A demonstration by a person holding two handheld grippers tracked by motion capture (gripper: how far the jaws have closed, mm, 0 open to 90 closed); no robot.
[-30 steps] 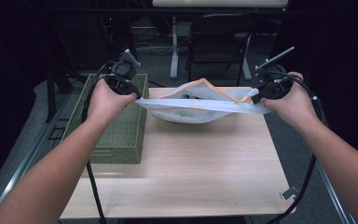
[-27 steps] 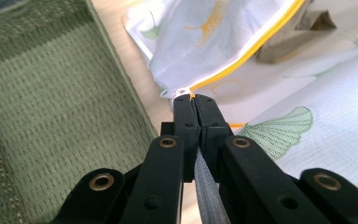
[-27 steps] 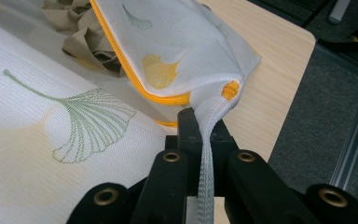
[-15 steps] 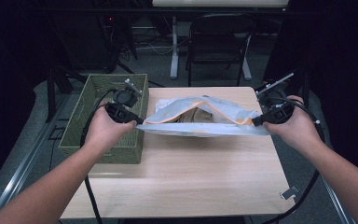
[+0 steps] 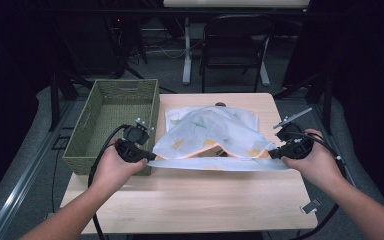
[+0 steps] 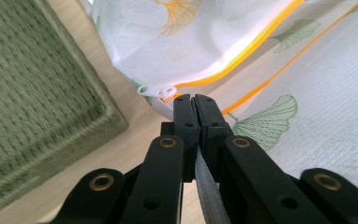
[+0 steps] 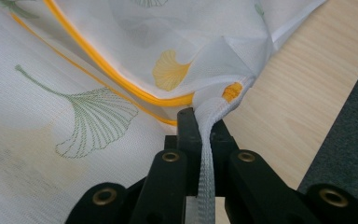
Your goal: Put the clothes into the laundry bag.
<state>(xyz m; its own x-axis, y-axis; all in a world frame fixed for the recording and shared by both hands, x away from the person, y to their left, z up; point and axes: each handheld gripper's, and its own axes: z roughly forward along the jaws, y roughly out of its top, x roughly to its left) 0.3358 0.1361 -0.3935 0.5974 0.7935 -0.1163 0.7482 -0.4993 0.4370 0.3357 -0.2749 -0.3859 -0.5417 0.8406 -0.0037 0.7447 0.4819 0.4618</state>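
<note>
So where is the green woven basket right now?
In the high view the green woven basket stands on the table's left side, just beyond the left gripper and beside the white leaf-print cloth.

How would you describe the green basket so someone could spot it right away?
Find the pale wooden table. At its left edge sits the basket, a woven olive-green box with an open top. It stands beside the white leaf-printed cloth, the one rigid, dark-coloured thing there.

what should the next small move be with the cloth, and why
Probably lower both hands a bit more until the near edge lies flat on the table. The left gripper and right gripper each pinch a corner of the cloth, whose stretched edge seems just above the wood.
</note>
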